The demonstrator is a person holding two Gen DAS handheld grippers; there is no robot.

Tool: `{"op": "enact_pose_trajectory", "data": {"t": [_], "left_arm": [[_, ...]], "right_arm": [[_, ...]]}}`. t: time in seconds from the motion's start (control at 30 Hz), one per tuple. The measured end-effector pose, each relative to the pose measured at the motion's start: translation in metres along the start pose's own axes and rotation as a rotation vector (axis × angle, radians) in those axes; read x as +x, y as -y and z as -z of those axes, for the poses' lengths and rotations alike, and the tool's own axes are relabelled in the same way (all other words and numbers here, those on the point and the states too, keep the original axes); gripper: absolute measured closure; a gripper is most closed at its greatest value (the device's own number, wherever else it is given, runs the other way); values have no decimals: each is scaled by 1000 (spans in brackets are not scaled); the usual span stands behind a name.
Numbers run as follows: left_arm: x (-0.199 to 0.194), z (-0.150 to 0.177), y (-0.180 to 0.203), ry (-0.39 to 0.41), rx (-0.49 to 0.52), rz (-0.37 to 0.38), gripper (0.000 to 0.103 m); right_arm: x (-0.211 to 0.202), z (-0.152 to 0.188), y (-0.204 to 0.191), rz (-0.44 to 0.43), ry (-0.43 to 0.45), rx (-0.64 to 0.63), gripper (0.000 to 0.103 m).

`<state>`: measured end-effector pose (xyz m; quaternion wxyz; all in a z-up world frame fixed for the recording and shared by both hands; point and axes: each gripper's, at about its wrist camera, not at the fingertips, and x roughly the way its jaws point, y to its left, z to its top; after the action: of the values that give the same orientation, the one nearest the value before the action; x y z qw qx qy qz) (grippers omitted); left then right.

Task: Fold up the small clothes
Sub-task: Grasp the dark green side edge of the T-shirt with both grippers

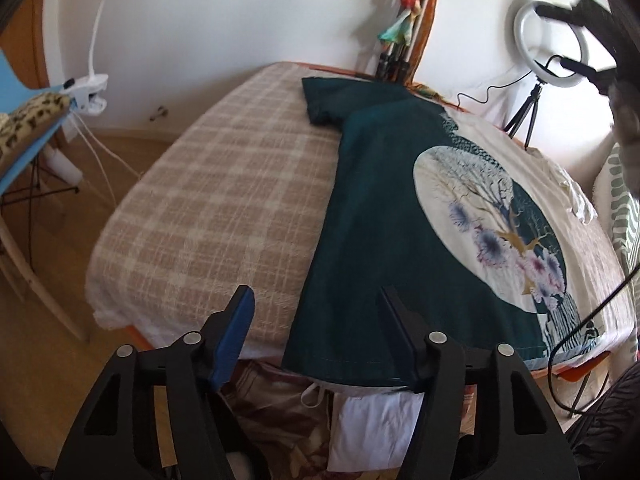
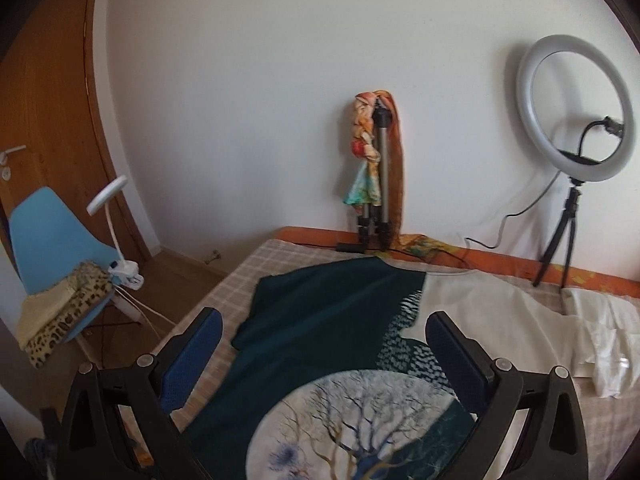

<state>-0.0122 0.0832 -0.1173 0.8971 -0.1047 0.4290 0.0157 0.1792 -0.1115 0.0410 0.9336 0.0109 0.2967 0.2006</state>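
A T-shirt [image 1: 376, 208], half dark green and half cream with a round tree print, lies spread flat on the checked bed cover [image 1: 224, 184]. Its hem hangs slightly over the near bed edge. My left gripper [image 1: 316, 300] is open and empty, hovering just above the hem. In the right wrist view the same shirt [image 2: 320, 320] lies below my right gripper [image 2: 324, 320], which is open and empty over the shirt's upper part, with the tree print [image 2: 356, 420] beneath it. The right gripper also shows at the top right of the left wrist view [image 1: 576, 36].
A ring light on a tripod [image 2: 576, 108] and a folded tripod draped with a scarf [image 2: 376, 168] stand at the wall behind the bed. A blue chair [image 2: 52, 240] with folded cloths and a clip lamp [image 2: 116, 216] stands left. Crumpled white cloth [image 2: 600, 328] lies right. More clothes [image 1: 360, 420] lie below the bed edge.
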Motion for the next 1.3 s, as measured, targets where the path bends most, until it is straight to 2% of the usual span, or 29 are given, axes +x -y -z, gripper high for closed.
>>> {"op": "enact_pose_trajectory", "data": {"t": [0.1, 0.3, 0.43, 0.57, 0.63, 0.73, 0.8, 1.0, 1.2, 1.27, 1.3], "left_arm": [[7, 2, -4, -16, -10, 3, 46], [16, 5, -11, -42, -35, 20, 53], [20, 7, -14, -55, -37, 40, 58], [24, 8, -13, -60, -29, 61, 65], [24, 8, -14, -58, -29, 67, 69], [24, 8, -15, -56, -27, 90, 81], [26, 9, -15, -58, -20, 97, 92], [27, 8, -23, -64, -75, 163, 99], [28, 8, -29, -66, -115, 206, 101], [27, 8, -30, -63, -117, 211, 101], [26, 8, -29, -60, -116, 215, 101]], "right_arm": [[37, -18, -11, -65, -57, 22, 1], [119, -42, -35, -93, -184, 17, 7], [178, -42, -48, -117, -289, 16, 19], [240, -36, -66, -141, -389, 24, 26], [267, -32, -77, -156, -434, 26, 34], [303, -26, -93, -146, -481, 14, 39], [326, -21, -102, -143, -513, 9, 42], [376, -8, -118, -84, -572, -18, 47], [399, -3, -125, -5, -607, -73, 50], [404, -2, -127, 17, -615, -106, 55], [405, -1, -127, 29, -611, -126, 61]]}}
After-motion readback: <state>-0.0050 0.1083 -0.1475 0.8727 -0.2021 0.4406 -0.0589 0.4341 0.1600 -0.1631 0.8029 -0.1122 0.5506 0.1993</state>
